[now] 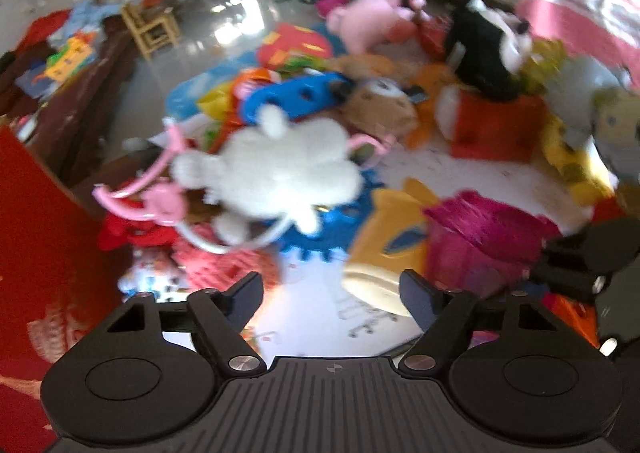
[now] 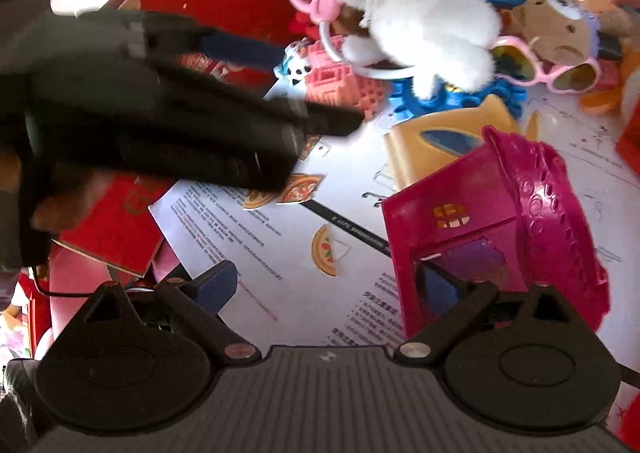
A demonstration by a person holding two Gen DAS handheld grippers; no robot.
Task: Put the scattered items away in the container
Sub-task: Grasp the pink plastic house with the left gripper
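Two grippers hang over the toy heap, the left gripper with jaws wide apart on nothing and the right gripper likewise spread, its right finger tucked against the doorway of the magenta toy house. That house lies tipped on the printed paper sheet, just below the yellow plastic piece and the white plush rabbit. It looks like light, hollow, stiff plastic, probably slick, so I would pinch a thin wall at the doorway edge rather than the bumpy curved roof.
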